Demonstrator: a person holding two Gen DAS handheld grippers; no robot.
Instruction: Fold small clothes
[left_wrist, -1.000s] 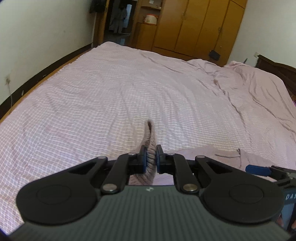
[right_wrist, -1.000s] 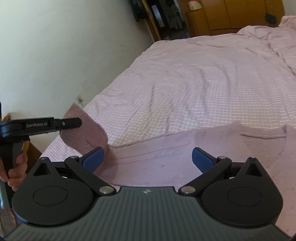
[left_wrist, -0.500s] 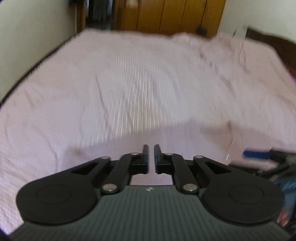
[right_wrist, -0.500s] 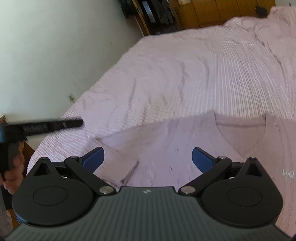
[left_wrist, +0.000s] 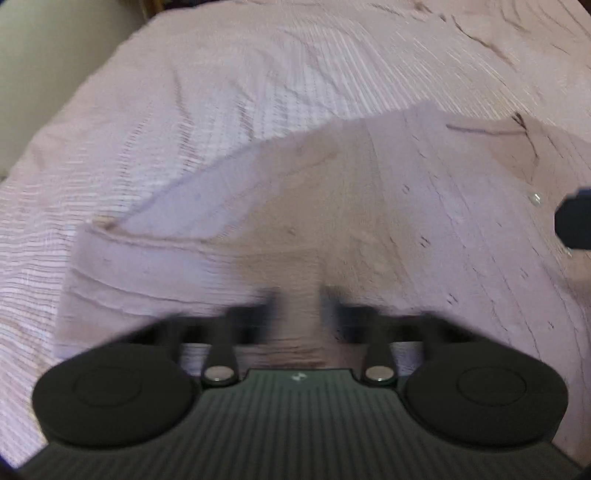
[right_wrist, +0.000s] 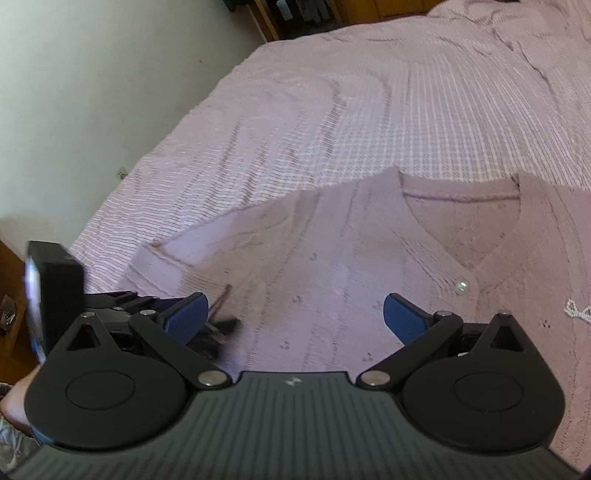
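A small pink knit cardigan (right_wrist: 351, 251) lies flat on the bed, its V-neck and a pearl button (right_wrist: 461, 285) to the right. It also fills the left wrist view (left_wrist: 388, 206), with its left sleeve (left_wrist: 155, 251) folded in across the body. My left gripper (left_wrist: 297, 306) is low over the cardigan; its fingers are blurred and stand a little apart with nothing between them. It also shows in the right wrist view (right_wrist: 218, 328) at the left. My right gripper (right_wrist: 293, 314) is wide open and empty, just above the cardigan's front.
The bed is covered by a pink checked sheet (right_wrist: 369, 110) with some wrinkles. A white wall (right_wrist: 92, 92) runs along the bed's left side. Wooden furniture (right_wrist: 14, 288) stands low at the left. The right gripper's tip (left_wrist: 574, 221) shows at the left wrist view's right edge.
The left gripper carried the sleeve over onto the cardigan, let it go and its fingers have parted. It has dropped lower and tilted down. The right gripper stayed open and moved closer over the cardigan.
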